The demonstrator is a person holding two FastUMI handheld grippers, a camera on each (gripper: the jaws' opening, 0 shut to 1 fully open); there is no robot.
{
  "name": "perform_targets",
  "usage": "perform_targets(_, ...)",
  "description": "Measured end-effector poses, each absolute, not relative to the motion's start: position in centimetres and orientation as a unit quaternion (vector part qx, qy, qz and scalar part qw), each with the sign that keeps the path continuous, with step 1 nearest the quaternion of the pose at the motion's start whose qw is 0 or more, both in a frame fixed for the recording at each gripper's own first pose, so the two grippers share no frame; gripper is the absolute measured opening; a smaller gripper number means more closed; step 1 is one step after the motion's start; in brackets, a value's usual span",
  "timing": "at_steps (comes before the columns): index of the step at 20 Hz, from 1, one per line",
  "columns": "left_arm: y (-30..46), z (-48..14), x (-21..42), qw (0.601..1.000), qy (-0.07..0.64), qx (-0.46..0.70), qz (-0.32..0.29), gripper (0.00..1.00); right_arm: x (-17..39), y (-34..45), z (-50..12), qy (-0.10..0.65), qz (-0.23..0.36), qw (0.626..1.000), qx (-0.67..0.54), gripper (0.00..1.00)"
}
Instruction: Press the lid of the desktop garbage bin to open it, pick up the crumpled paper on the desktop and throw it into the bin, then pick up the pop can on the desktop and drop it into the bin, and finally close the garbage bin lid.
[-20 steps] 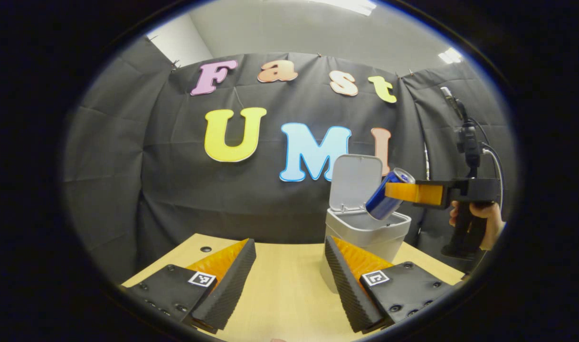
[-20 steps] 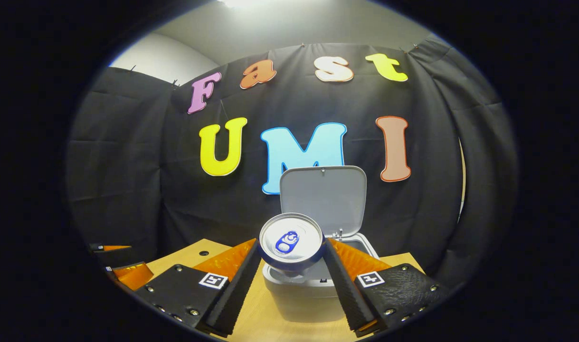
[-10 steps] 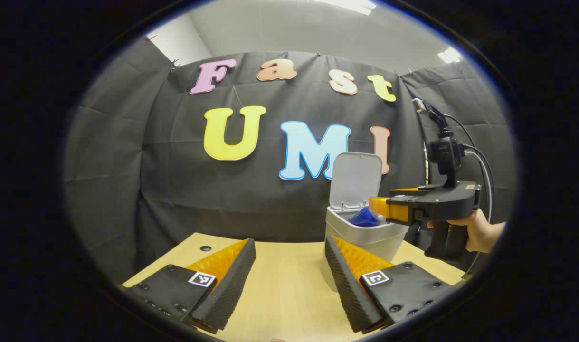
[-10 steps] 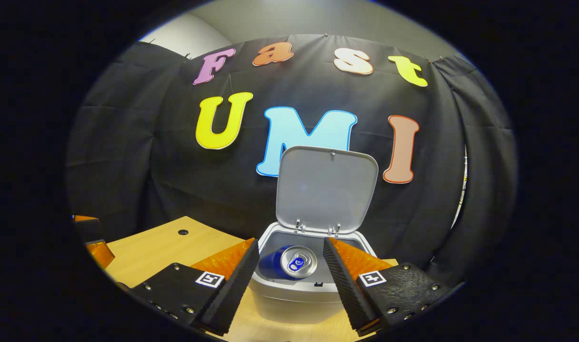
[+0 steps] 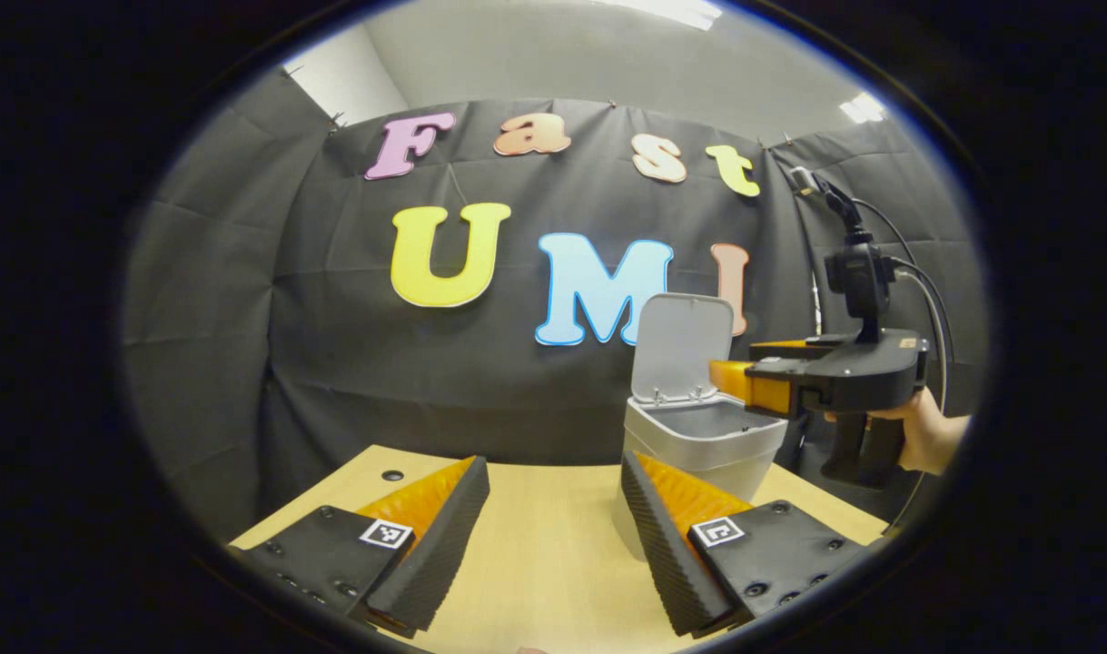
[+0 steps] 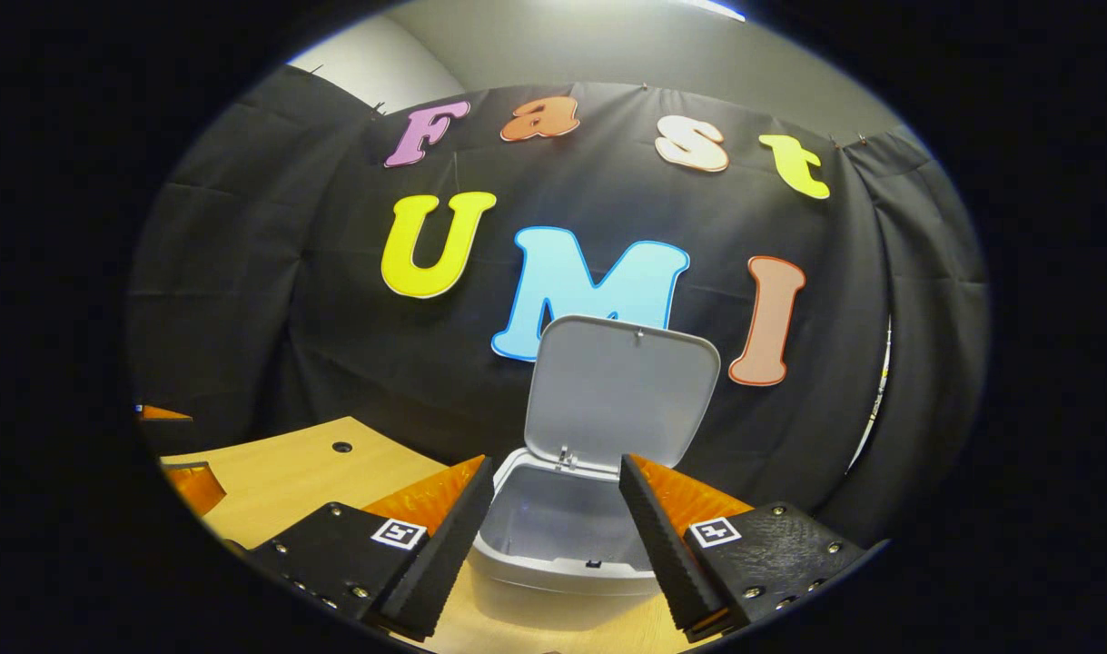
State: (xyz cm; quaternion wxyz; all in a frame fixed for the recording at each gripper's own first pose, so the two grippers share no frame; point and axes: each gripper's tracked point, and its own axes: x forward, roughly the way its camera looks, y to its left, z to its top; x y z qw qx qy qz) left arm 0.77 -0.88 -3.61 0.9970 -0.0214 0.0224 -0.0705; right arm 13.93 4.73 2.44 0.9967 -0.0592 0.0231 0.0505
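Right gripper view: my right gripper (image 6: 553, 536) hangs just above the bin (image 6: 553, 554), jaws spread and holding nothing, placed over the mouth so that anything let go falls inside. The lid (image 6: 621, 391) stands upright on its rear hinge, leaning slightly back, which leaves the opening free; closing it is, I judge, the one step left. The bin is a pale grey, rounded box; what shows of its inside is plain wall, and the floor is hidden, so I cannot confirm the can or paper there. In the left gripper view my left gripper (image 5: 553, 536) waits released, low over the bare worktop (image 5: 553, 563), near the bin (image 5: 703, 445), clear of my right gripper (image 5: 730, 381).
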Motion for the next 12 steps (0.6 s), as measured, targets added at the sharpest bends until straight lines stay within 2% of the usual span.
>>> perform_targets(12,-1.0,-3.3,3.7,0.993,0.036,-0.018,-0.108,0.95,22.5,1.5,12.0,-0.029,-0.005,0.998,-0.056,0.89)
